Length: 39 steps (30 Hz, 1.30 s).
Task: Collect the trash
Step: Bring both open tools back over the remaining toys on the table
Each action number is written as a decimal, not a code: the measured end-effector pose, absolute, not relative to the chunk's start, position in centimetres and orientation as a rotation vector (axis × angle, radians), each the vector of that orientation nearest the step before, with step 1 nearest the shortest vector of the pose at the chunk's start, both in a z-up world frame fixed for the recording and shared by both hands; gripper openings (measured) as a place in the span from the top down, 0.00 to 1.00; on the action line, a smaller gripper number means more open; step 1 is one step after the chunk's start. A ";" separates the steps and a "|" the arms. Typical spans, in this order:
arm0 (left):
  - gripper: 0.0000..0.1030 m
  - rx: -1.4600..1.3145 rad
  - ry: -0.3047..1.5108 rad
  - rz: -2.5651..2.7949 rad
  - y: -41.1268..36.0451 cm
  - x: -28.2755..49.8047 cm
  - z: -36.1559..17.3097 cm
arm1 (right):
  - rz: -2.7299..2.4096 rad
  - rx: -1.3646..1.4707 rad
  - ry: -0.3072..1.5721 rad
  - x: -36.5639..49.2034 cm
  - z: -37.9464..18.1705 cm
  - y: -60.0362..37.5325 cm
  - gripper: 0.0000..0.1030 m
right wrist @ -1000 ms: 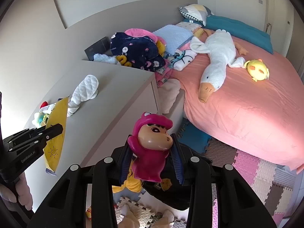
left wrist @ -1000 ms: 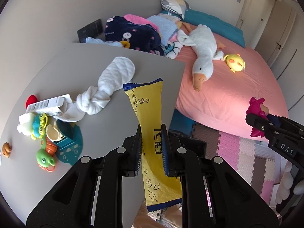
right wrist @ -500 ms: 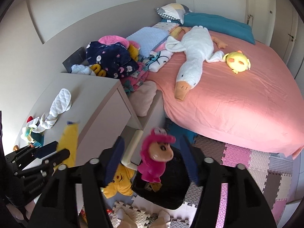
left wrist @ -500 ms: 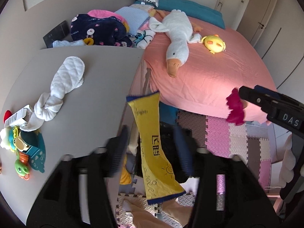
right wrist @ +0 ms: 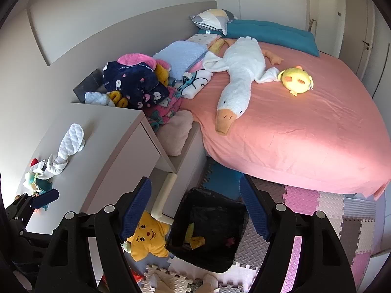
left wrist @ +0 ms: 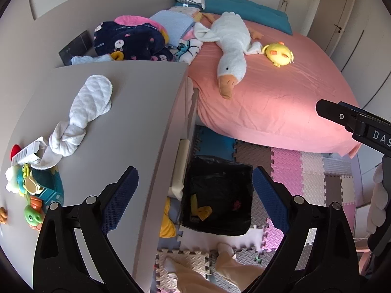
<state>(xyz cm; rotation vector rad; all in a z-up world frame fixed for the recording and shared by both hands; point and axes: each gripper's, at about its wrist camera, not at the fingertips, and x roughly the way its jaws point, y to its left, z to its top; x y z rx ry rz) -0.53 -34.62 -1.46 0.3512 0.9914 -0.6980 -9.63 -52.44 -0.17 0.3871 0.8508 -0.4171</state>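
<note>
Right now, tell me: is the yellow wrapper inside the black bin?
Yes, the yellow wrapper lies at the bottom of the black bin, below the open left tool.

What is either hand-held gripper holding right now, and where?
Nothing. The left hand-held gripper is opening with nothing between its fingers, and the right hand-held gripper is open and empty, both above the bin.

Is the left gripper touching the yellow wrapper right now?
Apart. In the left wrist view the left gripper, jaws opening, has nothing between its pads, and the yellow wrapper lies far below in the black-lined bin.
</note>
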 end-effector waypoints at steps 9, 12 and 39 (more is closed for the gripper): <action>0.12 0.328 0.997 -0.643 -31.7 0.2 -1.4 | -0.365 0.367 0.857 -7.8 -0.1 -49.8 0.27; 0.12 0.323 1.005 -0.622 -30.4 0.6 -1.4 | -0.344 0.361 0.858 -7.1 -0.1 -48.7 0.27; 0.12 0.175 1.031 -0.328 -13.3 5.0 -1.3 | -0.092 0.294 0.907 2.6 -0.4 -35.0 0.27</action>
